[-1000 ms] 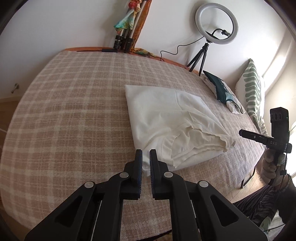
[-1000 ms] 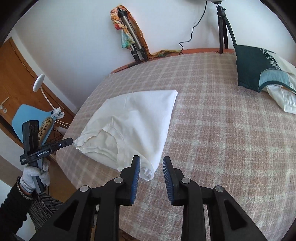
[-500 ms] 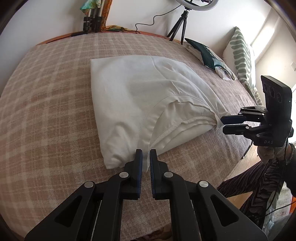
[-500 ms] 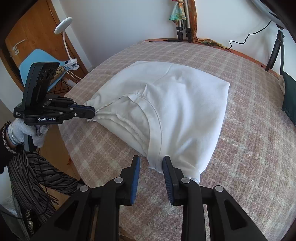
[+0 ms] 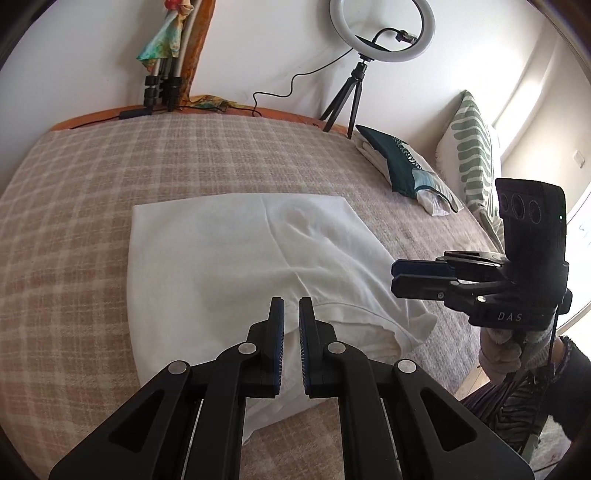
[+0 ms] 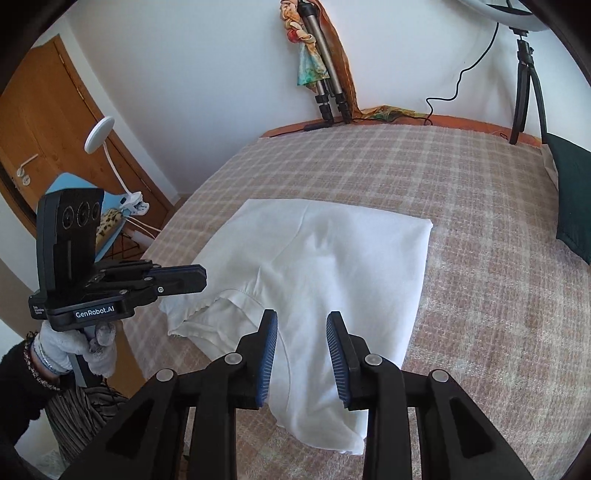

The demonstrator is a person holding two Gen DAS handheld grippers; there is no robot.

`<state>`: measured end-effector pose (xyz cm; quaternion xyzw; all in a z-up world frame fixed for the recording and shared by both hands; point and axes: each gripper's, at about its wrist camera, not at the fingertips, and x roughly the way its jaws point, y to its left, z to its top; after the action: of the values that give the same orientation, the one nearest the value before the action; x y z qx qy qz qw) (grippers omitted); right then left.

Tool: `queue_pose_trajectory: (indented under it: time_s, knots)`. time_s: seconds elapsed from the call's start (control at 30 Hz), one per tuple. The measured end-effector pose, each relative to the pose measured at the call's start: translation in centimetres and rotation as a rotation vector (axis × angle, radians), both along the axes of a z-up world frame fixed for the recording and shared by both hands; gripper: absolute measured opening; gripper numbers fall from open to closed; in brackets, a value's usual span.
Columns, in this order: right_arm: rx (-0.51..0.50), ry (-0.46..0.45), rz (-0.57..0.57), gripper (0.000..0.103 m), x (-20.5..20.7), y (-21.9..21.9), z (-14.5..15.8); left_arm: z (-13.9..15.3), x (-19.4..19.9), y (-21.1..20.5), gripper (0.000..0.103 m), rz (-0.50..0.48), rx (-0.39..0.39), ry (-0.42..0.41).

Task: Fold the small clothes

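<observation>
A white folded garment [image 5: 240,258] lies flat on the plaid bedspread [image 5: 74,221], its ribbed neckline at the near edge. My left gripper [image 5: 291,306] hovers over that near edge, jaws shut with nothing in them; from the other hand it shows at the garment's left corner [image 6: 203,278]. My right gripper [image 6: 302,321] hangs above the garment [image 6: 332,266] near its neckline, and its jaws are opening. White cloth shows through the gap below them, but the pads do not press on it. In the left wrist view the right gripper [image 5: 395,277] sits beside the garment's right corner.
A ring light on a tripod [image 5: 382,33] and bundled tripods [image 5: 162,74] stand at the far wall. Folded dark green clothes [image 5: 402,166] and a leaf-patterned pillow [image 5: 472,147] lie at the right. A wooden door [image 6: 44,129], clamp lamp [image 6: 99,136] and blue chair [image 6: 110,221] are left of the bed.
Both grippers have swung inward over the garment's near edge and now face the far wall. The right jaws stand slightly wider. The garment has not moved.
</observation>
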<state>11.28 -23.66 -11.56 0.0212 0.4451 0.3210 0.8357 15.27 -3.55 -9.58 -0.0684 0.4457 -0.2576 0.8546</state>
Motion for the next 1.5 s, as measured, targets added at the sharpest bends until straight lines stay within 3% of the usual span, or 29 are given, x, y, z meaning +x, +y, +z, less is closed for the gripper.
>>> queue_pose_trajectory:
  time_s: [0.17, 0.23, 0.3, 0.43, 0.57, 0.73, 0.87, 0.93, 1.0, 1.13, 1.2, 1.4, 1.5]
  knots:
    - [-0.102, 0.050, 0.109, 0.030, -0.7, 2.0, -2.3, -3.5, -0.1, -1.8, 0.006, -0.110, 0.069, 0.133]
    - [-0.134, 0.045, 0.178, 0.030, -1.5, 2.3, -2.3, -3.5, -1.8, -1.8, 0.006, -0.145, 0.096, 0.087]
    - [-0.086, 0.037, 0.200, 0.031, -1.6, 1.6, -1.4, -2.8, -2.8, -1.2, 0.006, -0.150, 0.084, 0.087]
    - [0.025, 0.004, 0.109, 0.033, 1.1, -0.5, 0.8, -1.1, -3.3, 0.6, 0.006, -0.076, 0.025, 0.029]
    - [0.044, -0.030, 0.020, 0.031, 4.6, -0.6, 1.5, -0.3, -2.0, 1.1, 0.007, 0.000, 0.030, -0.006]
    - [0.060, 0.000, 0.007, 0.031, 8.0, 1.8, -0.2, -1.5, -0.4, 0.5, 0.007, 0.010, 0.043, 0.023]
    - [-0.030, 0.025, 0.013, 0.027, 9.2, 3.7, -3.0, -3.3, -0.5, 0.5, 0.007, -0.010, 0.074, 0.072]
    - [0.013, 0.066, -0.004, 0.024, 10.0, 2.4, -3.5, -3.6, -1.1, 1.3, 0.007, -0.012, 0.051, 0.074]
    - [0.021, 0.074, -0.119, 0.038, 10.9, 0.0, -2.8, -3.5, -2.0, 2.0, 0.007, -0.019, 0.043, 0.083]
    - [0.239, 0.162, -0.281, 0.042, 12.3, -6.8, -2.2, -2.7, -3.8, 3.5, 0.007, 0.005, 0.012, 0.076]
    - [0.281, 0.176, -0.299, 0.042, 12.5, -8.5, -2.1, -2.3, -4.4, 3.8, 0.007, 0.012, 0.021, 0.055]
    - [0.301, 0.269, -0.273, 0.033, 12.8, -8.3, -4.3, -3.0, -3.7, 4.4, 0.007, 0.032, -0.002, 0.087]
    - [0.294, 0.306, -0.253, 0.021, 13.1, -6.6, -5.3, -2.6, -4.3, 4.4, 0.007, 0.009, -0.008, 0.078]
